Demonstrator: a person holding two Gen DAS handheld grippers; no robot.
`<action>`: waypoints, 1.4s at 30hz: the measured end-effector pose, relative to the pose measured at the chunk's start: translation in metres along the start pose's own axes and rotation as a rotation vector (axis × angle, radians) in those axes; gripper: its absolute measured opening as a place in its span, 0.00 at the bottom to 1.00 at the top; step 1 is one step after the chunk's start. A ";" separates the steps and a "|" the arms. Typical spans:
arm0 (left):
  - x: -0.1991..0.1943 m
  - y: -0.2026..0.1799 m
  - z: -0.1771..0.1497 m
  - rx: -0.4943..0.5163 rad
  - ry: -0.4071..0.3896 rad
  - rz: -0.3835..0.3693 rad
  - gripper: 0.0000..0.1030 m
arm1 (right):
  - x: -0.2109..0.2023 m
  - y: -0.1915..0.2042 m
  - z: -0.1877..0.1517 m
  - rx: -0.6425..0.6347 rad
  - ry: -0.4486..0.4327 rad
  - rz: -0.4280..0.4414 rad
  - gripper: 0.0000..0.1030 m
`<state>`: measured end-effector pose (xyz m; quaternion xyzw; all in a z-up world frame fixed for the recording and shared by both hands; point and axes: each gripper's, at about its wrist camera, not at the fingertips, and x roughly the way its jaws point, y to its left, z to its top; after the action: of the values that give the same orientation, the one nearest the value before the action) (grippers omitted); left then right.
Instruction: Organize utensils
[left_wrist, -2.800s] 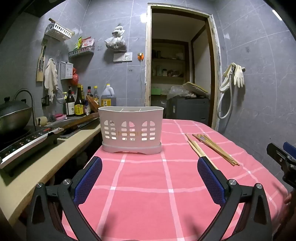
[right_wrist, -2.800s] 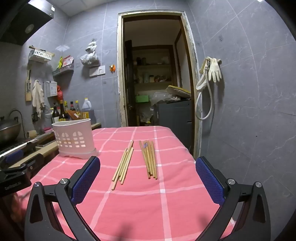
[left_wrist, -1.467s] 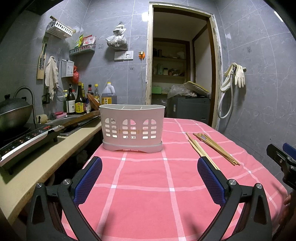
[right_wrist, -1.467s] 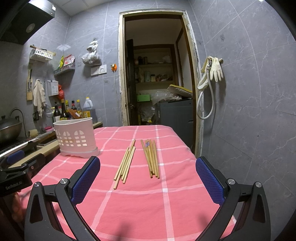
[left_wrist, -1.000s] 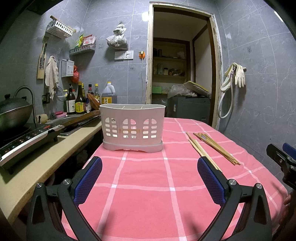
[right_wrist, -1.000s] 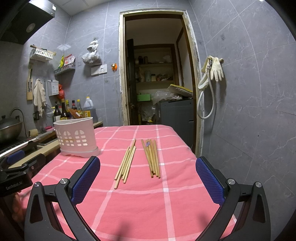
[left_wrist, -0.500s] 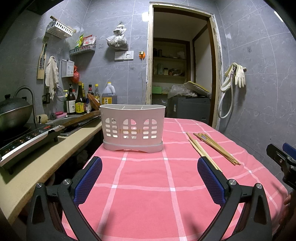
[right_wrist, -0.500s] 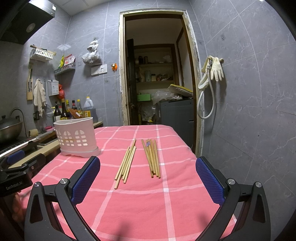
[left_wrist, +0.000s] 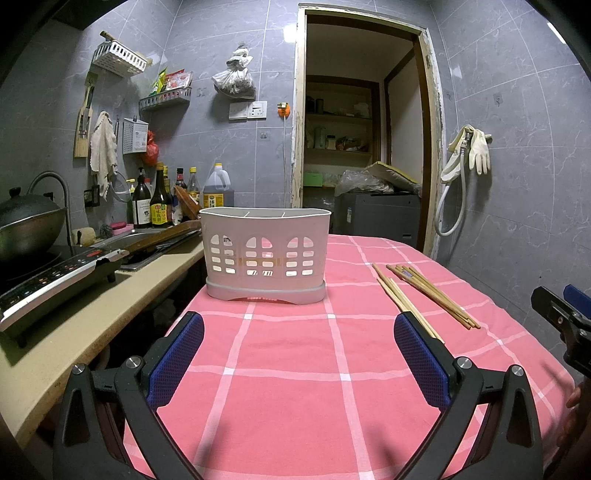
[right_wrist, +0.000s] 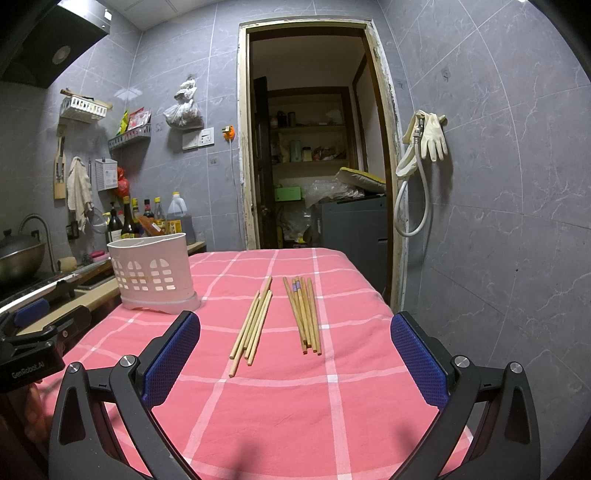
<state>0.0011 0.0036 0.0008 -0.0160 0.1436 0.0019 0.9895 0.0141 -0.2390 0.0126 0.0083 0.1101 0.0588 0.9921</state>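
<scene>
Change vs earlier: almost none in last half sec; both views same framing, nothing on tabletop shifted. Vs the oldest frames, left view sits a bit lower/closer to level, holder slightly higher in frame.
L hand-held gripper (left_wrist: 298, 335): jaws spread wide, nothing between blue pads (left_wrist: 176, 360), hovers over near part of tabletop, aimed at holder.
R hand-held gripper (right_wrist: 294, 334): jaws spread wide too, empty, hovers over near edge, aimed at chopsticks.
Tabletop (right_wrist: 280, 413): pink cloth w/ white grid lines.
Utensil holder (left_wrist: 265, 252): white plastic, cut-out sides, upright, far-left part of tabletop, dividers visible at rim; contents can't tell.
Pale chopsticks (right_wrist: 252, 326): loose bundle lying flat, mid tabletop, right of holder, well apart from it.
Darker chopsticks (right_wrist: 304, 314): second bundle, flat, just right of pale bundle, small gap between, roughly parallel; purple mark near far end of one.
In left view: pale set (left_wrist: 404, 300), darker set (left_wrist: 432, 294), both right of holder.
Counter (left_wrist: 74, 321): left of tabletop, induction cooker (left_wrist: 55, 280) on it, wok (left_wrist: 27, 225) behind, bottles (left_wrist: 159, 201) at wall.
Wall right: rubber gloves (right_wrist: 430, 136) + hose hang by doorway.
</scene>
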 end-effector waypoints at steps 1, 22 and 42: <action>0.000 0.000 0.000 0.000 0.000 0.000 0.98 | 0.000 0.000 0.000 0.000 0.000 0.000 1.00; 0.003 0.008 0.008 -0.001 -0.027 0.008 0.98 | 0.003 -0.001 0.014 -0.027 -0.028 -0.017 1.00; 0.096 -0.033 0.077 0.049 0.085 -0.124 0.98 | 0.103 -0.037 0.086 -0.091 0.097 0.045 1.00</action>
<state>0.1152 -0.0267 0.0479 -0.0007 0.1844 -0.0637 0.9808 0.1374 -0.2643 0.0728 -0.0372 0.1553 0.0866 0.9834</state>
